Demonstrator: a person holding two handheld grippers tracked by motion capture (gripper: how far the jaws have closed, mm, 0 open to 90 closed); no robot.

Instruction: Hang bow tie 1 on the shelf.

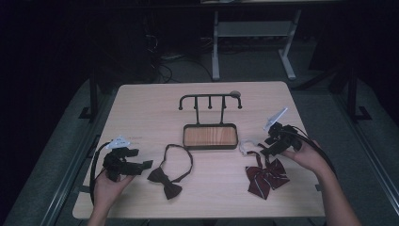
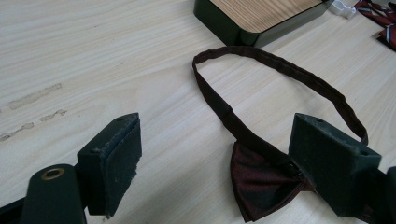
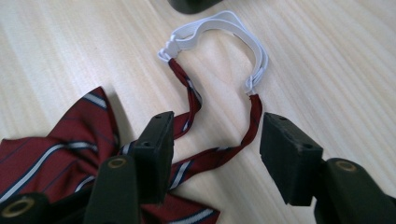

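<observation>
Left gripper spread wide beside dark maroon bow tie on pale wooden table. Right gripper also agape, straddling strap of red striped bow tie. Likely pre-grasp step; next, probably pinch strap, lift toward black hook stand.

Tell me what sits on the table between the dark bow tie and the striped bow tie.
Nothing. In the high view, bare table separates the dark bow tie from the striped bow tie; the wooden tray stand sits farther back, not between them.
</observation>
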